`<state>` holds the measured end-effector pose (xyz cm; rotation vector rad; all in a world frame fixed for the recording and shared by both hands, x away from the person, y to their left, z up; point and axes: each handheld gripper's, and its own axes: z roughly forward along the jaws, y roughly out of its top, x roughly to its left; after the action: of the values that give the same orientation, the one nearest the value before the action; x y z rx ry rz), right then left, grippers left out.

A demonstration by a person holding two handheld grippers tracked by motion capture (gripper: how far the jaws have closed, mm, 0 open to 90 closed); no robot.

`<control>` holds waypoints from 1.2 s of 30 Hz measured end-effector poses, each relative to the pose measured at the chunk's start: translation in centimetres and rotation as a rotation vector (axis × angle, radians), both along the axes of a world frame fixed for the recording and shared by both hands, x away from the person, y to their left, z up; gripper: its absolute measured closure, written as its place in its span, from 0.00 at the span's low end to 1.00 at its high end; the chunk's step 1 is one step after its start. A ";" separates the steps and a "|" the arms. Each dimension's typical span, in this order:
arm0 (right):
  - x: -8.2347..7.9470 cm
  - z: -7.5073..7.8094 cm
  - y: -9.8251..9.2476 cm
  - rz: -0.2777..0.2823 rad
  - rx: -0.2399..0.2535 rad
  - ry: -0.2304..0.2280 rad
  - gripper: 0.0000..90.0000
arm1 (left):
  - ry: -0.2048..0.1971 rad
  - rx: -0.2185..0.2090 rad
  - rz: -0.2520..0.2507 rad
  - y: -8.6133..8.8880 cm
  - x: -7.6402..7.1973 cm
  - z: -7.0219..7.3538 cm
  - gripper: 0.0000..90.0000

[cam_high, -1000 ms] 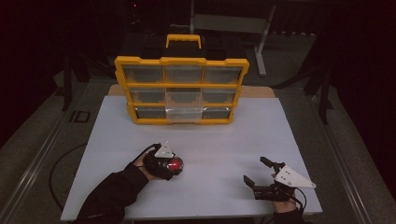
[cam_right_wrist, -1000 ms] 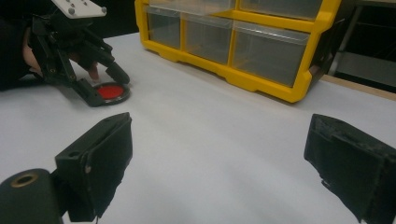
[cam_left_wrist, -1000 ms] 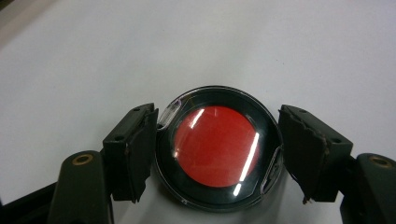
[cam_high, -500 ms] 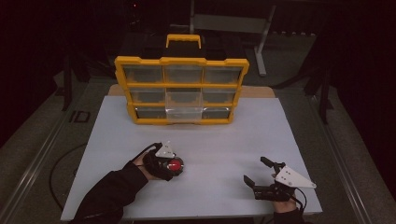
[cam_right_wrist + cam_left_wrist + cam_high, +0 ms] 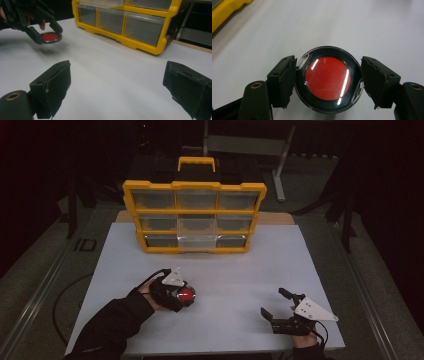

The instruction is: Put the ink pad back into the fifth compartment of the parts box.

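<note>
A round red disc in a black rim under a clear cover (image 5: 328,78) sits between the jaws of my left gripper (image 5: 328,82), which is shut on its sides. In the high view the left gripper (image 5: 186,295) holds the red disc (image 5: 185,295) above the white table at the front left, a shadow beneath it. The right gripper view shows the disc (image 5: 51,37) lifted off the surface. My right gripper (image 5: 279,304) stands open near the table's front right edge, and its jaws (image 5: 117,87) hold nothing.
A yellow organizer (image 5: 194,215) with clear drawers stands at the back middle of the white table (image 5: 240,270); its bottom middle drawer (image 5: 196,242) is pulled out. Dark floor surrounds the table.
My left gripper has risen a little with the red disc in it and shifted slightly left. The right gripper has stayed still.
</note>
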<state>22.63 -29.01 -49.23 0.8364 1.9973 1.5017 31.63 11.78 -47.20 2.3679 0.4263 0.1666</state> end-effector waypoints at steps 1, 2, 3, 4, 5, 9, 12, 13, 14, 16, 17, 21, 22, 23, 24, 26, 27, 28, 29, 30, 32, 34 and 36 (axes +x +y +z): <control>0.0 0.0 0.0 0.000 0.001 0.000 0.09 | -0.001 -0.001 0.002 0.0 0.0 0.3 0.34; 0.0 0.0 0.0 -0.001 0.001 0.001 0.09 | 0.003 0.001 -0.005 0.0 0.0 0.5 0.34; 0.0 0.0 0.0 0.000 0.001 0.000 0.09 | -0.001 0.005 -0.011 0.0 0.0 0.8 0.34; 0.0 0.0 0.0 0.001 0.000 0.001 0.09 | -0.006 0.006 -0.015 0.0 -0.1 1.1 0.34; 0.0 0.0 0.0 0.002 -0.001 0.001 0.09 | -0.009 0.003 -0.025 0.0 -0.1 1.3 0.34; 0.0 0.0 0.0 0.004 0.000 0.005 0.09 | -0.012 0.009 -0.041 -0.1 -0.2 2.2 0.34; 0.0 0.0 0.0 0.003 0.001 0.002 0.09 | -0.015 0.025 -0.057 -0.2 -0.2 2.9 0.34; 0.0 0.0 0.0 0.002 0.001 0.001 0.09 | -0.020 0.030 -0.060 -0.2 -0.3 3.1 0.34; 0.0 0.0 0.0 0.001 0.002 0.003 0.09 | -0.012 0.021 -0.063 -0.3 -0.3 3.3 0.34; 0.0 0.0 0.0 0.002 0.002 0.002 0.09 | -0.020 0.023 -0.072 -0.3 -0.4 3.8 0.34; 0.0 0.0 0.0 0.003 0.001 0.004 0.09 | -0.016 0.020 -0.076 -0.2 -0.4 4.0 0.34; 0.0 0.0 0.1 0.005 0.002 0.006 0.09 | -0.020 0.021 -0.089 -0.2 -0.5 4.6 0.34; 0.0 0.0 0.1 0.005 0.002 0.005 0.09 | -0.020 0.024 -0.094 -0.2 -0.6 5.0 0.34; 0.1 -0.1 0.0 0.005 0.003 0.006 0.09 | -0.020 0.024 -0.094 -0.2 -0.6 5.0 0.34; 0.1 -0.1 0.0 0.005 0.003 0.006 0.09 | -0.019 0.024 -0.095 -0.2 -0.6 5.2 0.34; 0.1 -0.1 0.0 0.006 0.005 0.006 0.09 | -0.024 0.033 -0.105 -0.3 -0.6 6.0 0.34; 0.1 -0.1 0.0 0.006 0.005 0.006 0.09 | -0.024 0.033 -0.105 -0.3 -0.6 6.0 0.34; 0.1 -0.1 0.0 0.007 0.003 0.006 0.09 | -0.028 0.033 -0.113 -0.4 -0.6 6.4 0.34; 0.1 -0.1 0.0 0.007 0.003 0.006 0.09 | -0.028 0.033 -0.113 -0.4 -0.6 6.4 0.34; 0.1 -0.1 0.0 0.006 0.004 0.006 0.09 | -0.030 0.029 -0.118 -0.4 -0.6 6.7 0.34; 0.1 0.0 0.0 0.003 0.005 0.007 0.09 | -0.034 0.025 -0.131 -0.6 -0.8 7.4 0.34; 0.1 0.0 0.0 0.003 0.005 0.007 0.09 | -0.042 0.033 -0.143 -0.7 -0.9 7.9 0.34; 0.1 -0.1 0.0 0.005 0.002 0.004 0.09 | -0.045 0.028 -0.152 -0.9 -1.0 8.5 0.34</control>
<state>22.72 -29.01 -49.28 0.8364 2.0025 1.5067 30.67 10.91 -38.66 2.4084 0.2222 0.1560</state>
